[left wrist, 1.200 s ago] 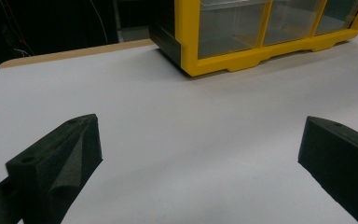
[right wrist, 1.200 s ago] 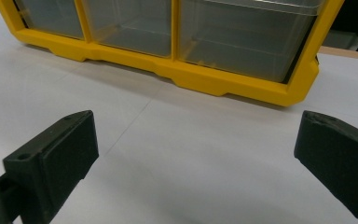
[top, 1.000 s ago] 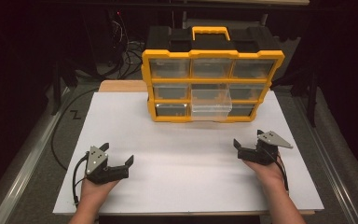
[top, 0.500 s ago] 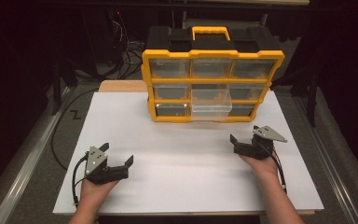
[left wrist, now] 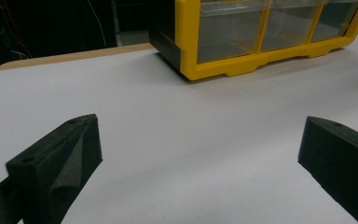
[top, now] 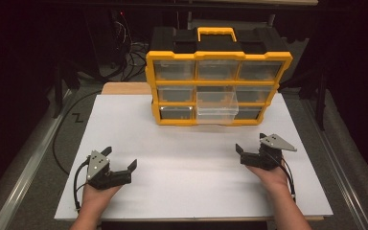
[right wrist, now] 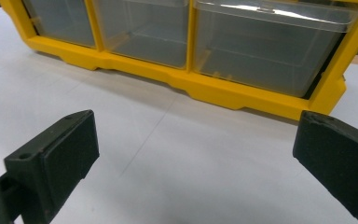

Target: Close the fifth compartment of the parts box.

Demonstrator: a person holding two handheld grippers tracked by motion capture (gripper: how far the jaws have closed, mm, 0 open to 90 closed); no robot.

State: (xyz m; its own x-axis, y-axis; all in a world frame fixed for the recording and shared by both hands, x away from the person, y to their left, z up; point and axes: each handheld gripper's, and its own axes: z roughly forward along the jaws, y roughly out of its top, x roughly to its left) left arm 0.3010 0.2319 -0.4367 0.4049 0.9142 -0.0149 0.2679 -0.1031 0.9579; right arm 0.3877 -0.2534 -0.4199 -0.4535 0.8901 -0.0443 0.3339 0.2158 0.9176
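Observation:
A yellow-framed organizer [top: 218, 76] with clear drawers, a black top and a yellow handle stands at the back middle of the white board [top: 191, 153]. One clear drawer [top: 215, 108] in its middle column sticks out toward me. My left gripper [top: 120, 157] rests open on the board at the front left, nothing between its jaws. My right gripper [top: 250, 143] is open at the front right, a short way in front of the organizer's right corner. In the left gripper view the left gripper [left wrist: 198, 154] faces the organizer [left wrist: 261, 37] from afar. The right gripper [right wrist: 193, 158] faces the bottom row of drawers [right wrist: 191, 46] closely.
A wooden tabletop [top: 124, 88] shows behind the board's left rear edge. Cables [top: 124, 52] lie in the dark area behind the organizer's left side. A metal rail [top: 24, 167] runs along the left of the table.
My right gripper has shifted a little left and forward, toward the organizer. The left gripper has stayed in place.

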